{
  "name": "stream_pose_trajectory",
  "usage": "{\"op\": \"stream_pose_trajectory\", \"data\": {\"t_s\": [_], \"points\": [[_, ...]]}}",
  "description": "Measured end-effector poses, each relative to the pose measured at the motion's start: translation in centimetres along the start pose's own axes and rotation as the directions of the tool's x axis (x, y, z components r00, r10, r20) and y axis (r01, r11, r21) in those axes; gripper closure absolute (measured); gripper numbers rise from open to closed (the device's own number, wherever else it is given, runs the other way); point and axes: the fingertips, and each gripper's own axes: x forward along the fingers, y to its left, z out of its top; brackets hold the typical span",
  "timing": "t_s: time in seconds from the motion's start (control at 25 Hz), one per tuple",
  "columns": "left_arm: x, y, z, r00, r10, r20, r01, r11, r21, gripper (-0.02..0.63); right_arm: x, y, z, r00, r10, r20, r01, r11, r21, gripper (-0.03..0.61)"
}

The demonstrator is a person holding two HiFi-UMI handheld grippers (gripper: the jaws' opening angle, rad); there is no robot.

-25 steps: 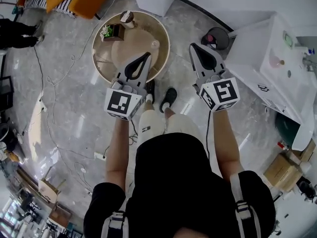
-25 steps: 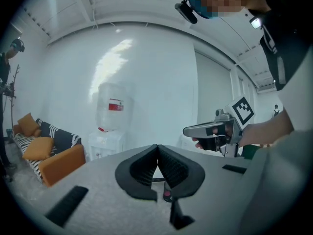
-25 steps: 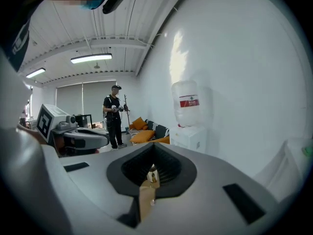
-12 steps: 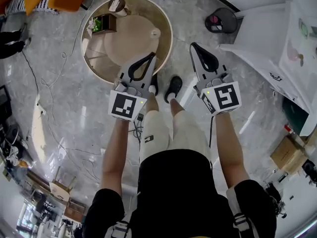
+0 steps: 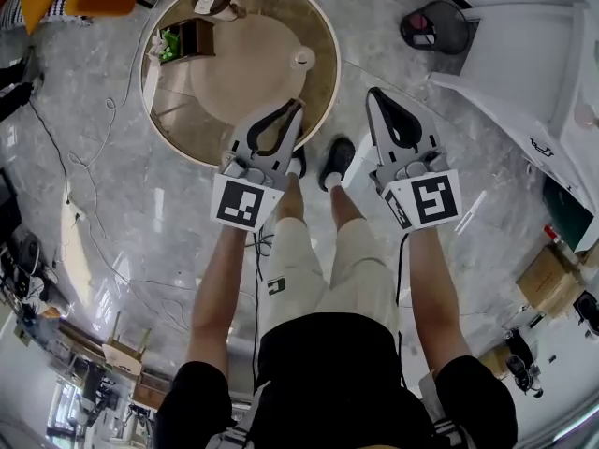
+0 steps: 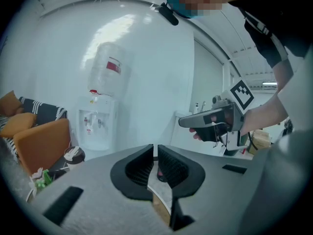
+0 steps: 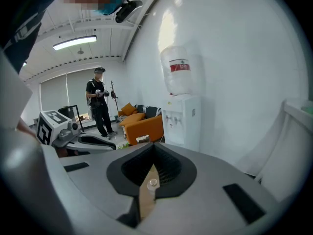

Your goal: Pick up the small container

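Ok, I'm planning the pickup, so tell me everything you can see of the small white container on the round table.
The small container is white or pale, round from above, seemingly a little capped jar; its material is unclear. It stands upright and alone on the tan round table, near the edge on the head view's right. Only the tabletop touches it: the left gripper and right gripper are both clear of it.
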Motion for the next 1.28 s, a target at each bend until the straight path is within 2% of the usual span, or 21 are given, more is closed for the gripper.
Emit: {"op": "stream_pose_trajectory", "data": {"t_s": [0.36,0.48,0.6,0.88,1.0,1.12,1.28], "points": [[2.7,3.9,-6.2,0.999,-0.008,-0.046,0.006,0.999,-0.037,0.59,4.5,-1.1,-3.7,0.999,-0.02,-0.044,0.021,1.0,0.01,0.574],[3.5,5.0,-7.8,0.998,-0.021,-0.054,0.018,0.998,-0.063,0.527,5.7,-1.3,-4.4,0.998,-0.028,-0.055,0.029,1.0,0.01,0.574],[4.4,5.9,-9.2,0.998,-0.032,-0.062,0.028,0.998,-0.059,0.493,6.8,-1.8,-5.1,0.997,-0.036,-0.063,0.037,0.999,0.012,0.574],[6.8,7.7,-12.0,0.998,-0.022,-0.063,0.021,1.0,-0.019,0.406,9.1,-2.9,-6.4,0.996,-0.032,-0.078,0.033,0.999,0.007,0.574],[8.1,8.2,-13.5,0.998,-0.05,-0.05,0.051,0.998,0.031,0.383,10.1,-3.2,-6.6,0.997,-0.03,-0.077,0.031,0.999,0.009,0.574],[9.2,8.3,-15.3,0.995,-0.068,-0.068,0.072,0.996,0.048,0.365,10.8,-3.4,-7.1,0.997,-0.03,-0.078,0.031,0.999,0.012,0.574],[10.5,8.5,-17.6,0.995,-0.057,-0.083,0.063,0.995,0.075,0.308,11.5,-3.7,-8.4,0.996,-0.025,-0.089,0.027,1.0,0.013,0.574]]}}
